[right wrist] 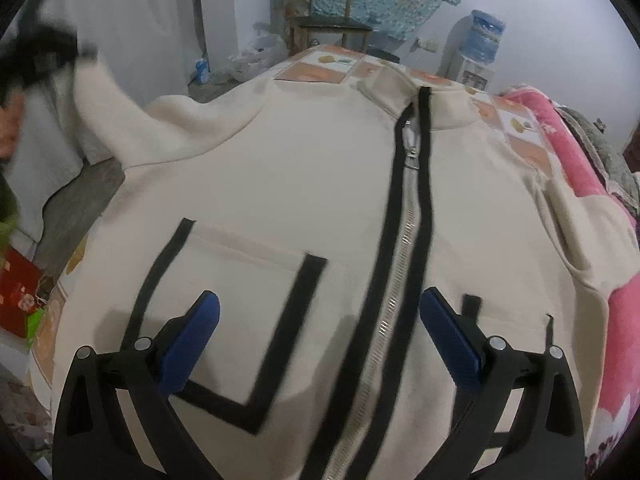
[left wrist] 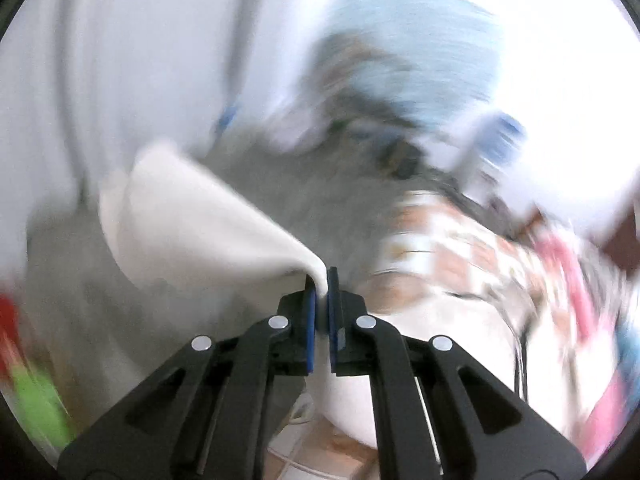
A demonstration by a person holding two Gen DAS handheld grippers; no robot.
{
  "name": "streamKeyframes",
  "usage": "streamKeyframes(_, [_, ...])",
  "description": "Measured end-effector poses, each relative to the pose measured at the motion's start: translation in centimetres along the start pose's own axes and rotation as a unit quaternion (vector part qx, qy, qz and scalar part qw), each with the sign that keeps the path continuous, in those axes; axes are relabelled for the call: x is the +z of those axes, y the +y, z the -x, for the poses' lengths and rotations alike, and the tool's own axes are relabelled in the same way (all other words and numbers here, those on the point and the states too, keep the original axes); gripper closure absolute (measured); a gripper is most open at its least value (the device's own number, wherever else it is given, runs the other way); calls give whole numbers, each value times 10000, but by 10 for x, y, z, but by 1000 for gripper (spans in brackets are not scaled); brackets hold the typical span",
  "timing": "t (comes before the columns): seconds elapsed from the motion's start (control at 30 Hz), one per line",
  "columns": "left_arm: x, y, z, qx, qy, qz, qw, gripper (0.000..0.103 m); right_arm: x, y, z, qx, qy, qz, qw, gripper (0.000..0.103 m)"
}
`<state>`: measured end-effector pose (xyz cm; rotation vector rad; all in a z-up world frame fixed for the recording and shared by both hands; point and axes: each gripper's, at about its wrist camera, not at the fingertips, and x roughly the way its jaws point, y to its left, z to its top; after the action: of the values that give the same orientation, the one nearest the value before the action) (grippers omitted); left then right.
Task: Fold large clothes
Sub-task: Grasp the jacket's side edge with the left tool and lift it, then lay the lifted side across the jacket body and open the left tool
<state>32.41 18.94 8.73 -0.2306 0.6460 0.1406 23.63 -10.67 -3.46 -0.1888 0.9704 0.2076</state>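
Note:
A cream zip-up jacket [right wrist: 304, 184] with black trim lies front-up on the bed, its zipper [right wrist: 404, 216] running down the middle. My right gripper [right wrist: 320, 304] is open and empty, hovering just above the jacket's lower front, with the zipper and a black-edged pocket [right wrist: 236, 320] between its fingers. My left gripper [left wrist: 322, 284] is shut on the cream sleeve [left wrist: 200, 216], which it holds lifted in the air; that view is heavily motion-blurred. In the right wrist view the left gripper [right wrist: 44, 56] is a dark blur at the upper left, at the end of the raised sleeve [right wrist: 116, 108].
The bed has a tiled orange-and-white cover [right wrist: 320, 68] and a pink blanket [right wrist: 576, 152] along the right. A wooden chair [right wrist: 324, 12] and a water dispenser [right wrist: 476, 52] stand by the far wall. A red box [right wrist: 18, 292] sits on the floor at left.

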Motion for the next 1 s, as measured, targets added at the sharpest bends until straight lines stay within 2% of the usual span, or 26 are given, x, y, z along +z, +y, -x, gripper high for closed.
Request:
streamKeyframes(0.07, [-2, -57, 27, -215, -213, -881, 9956, 97, -5, -8, 5, -61, -20, -76, 10000, 5])
streamKeyframes(0.13, [-21, -116, 48, -502, -237, -1723, 9835, 95, -12, -20, 11, -159, -35, -173, 9997, 5])
streamKeyframes(0.2, [-51, -152, 56, -772, -89, -2192, 9726, 93, -20, -32, 16, -263, -38, -274, 9993, 5])
streamKeyframes(0.23, [-68, -162, 58, -892, 11, -2350, 9679, 88, -25, -42, 19, -341, -20, -362, 9988, 5])
streamKeyframes(0.27, [-88, -175, 53, -981, 169, -2521, 9626, 74, -29, -49, 20, -388, 3, -427, 9983, 5])
streamKeyframes(0.3, [-108, -179, 51, -966, 279, -2604, 9603, 65, -34, -58, 20, -449, 37, -513, 9977, 5])
streamKeyframes(0.33, [-127, -178, 45, -923, 441, -2658, 9586, 51, -37, -64, 20, -488, 72, -577, 9971, 5])
streamKeyframes(0.37, [-147, -180, 31, -876, 760, -2708, 9556, 43, -41, -72, 20, -517, 119, -653, 9965, 5])
streamKeyframes(0.43, [-172, -177, 12, -828, 1227, -2636, 9532, 43, -50, -86, 19, -562, 218, -805, 9949, 5])
streamKeyframes(0.5, [-189, -165, 10, -900, 1549, -2434, 9532, 40, -56, -95, 19, -576, 268, -924, 9937, 5])
streamKeyframes(0.57, [-196, -152, 12, -1000, 1622, -2184, 9571, 29, -62, -104, 20, -534, 286, -1085, 9923, 5])
streamKeyframes(0.63, [-202, -138, 18, -1073, 1631, -1964, 9609, 24, -66, -110, 19, -469, 312, -1222, 9909, 5])
streamKeyframes(0.9, [-228, -128, -7, -626, 2220, -1932, 9537, 23, -71, -103, 2, -479, 483, -1242, 9899, 5])
streamKeyframes(1.0, [-230, -127, -7, -539, 2201, -1913, 9550, 18, -76, -99, -6, -528, 571, -1185, 9899, 5])
